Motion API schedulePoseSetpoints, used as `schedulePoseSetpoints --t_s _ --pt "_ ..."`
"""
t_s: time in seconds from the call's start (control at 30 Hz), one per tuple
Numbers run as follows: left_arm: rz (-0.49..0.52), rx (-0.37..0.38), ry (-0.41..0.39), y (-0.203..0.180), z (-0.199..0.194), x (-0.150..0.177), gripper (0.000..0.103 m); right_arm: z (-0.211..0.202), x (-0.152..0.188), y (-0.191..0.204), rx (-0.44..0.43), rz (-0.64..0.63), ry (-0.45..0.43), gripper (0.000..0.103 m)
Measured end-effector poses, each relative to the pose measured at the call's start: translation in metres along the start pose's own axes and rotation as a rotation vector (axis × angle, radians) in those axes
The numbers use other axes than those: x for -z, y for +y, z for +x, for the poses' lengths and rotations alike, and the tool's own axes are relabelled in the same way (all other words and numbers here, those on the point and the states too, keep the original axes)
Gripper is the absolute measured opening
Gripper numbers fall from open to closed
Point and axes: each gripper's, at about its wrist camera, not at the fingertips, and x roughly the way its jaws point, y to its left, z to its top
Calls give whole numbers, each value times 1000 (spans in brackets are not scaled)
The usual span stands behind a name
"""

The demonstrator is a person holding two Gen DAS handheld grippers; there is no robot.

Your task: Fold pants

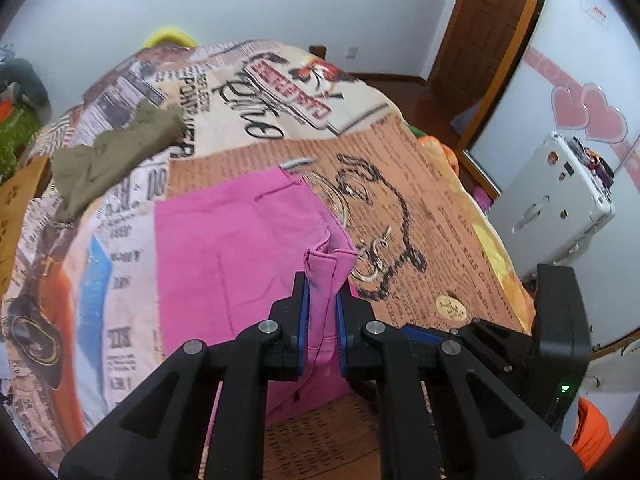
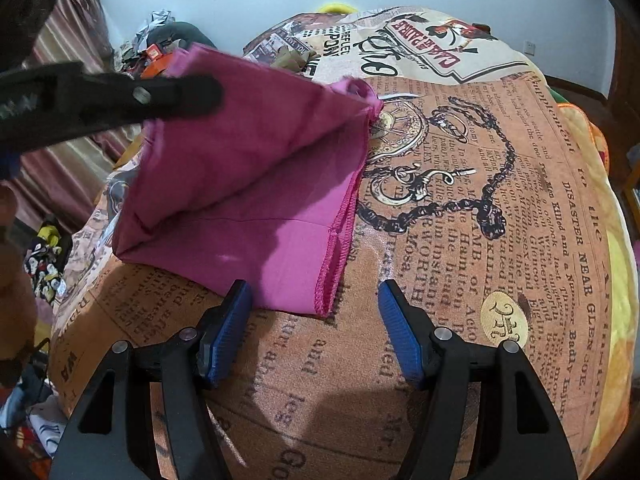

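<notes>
Pink pants (image 1: 224, 256) lie partly folded on a bed covered by a newspaper-print blanket (image 1: 420, 200). My left gripper (image 1: 322, 288) is shut on a bunched fold of the pink cloth and holds it lifted above the rest. In the right wrist view the same pants (image 2: 248, 184) show as a raised flap over a flat lower layer, with the left gripper (image 2: 188, 92) at the flap's upper left. My right gripper (image 2: 314, 300) stands open just above the blanket, its blue pads (image 2: 394, 320) on either side of the pants' near hem corner, apart from the cloth.
An olive-green garment (image 1: 108, 156) lies crumpled on the far left of the bed. A white case (image 1: 552, 200) stands on the floor to the right, near a wooden door (image 1: 488, 32). Clutter and clothes (image 2: 44, 264) pile up beside the bed's left edge.
</notes>
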Motion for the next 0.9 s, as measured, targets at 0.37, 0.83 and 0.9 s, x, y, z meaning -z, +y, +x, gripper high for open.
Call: schedulePoseSetpoints --t_s 0.37,0.83,0.9 --pt "23 54 152 -8 28 11 18 -2 0 0 1 6 -2 62" --pt "52 -105 -10 49 -40 9 54 -25 -2 -6 38 61 -23 62" --pt "18 -144 -4 71 -41 9 54 -31 -7 -5 43 55 -40 62"
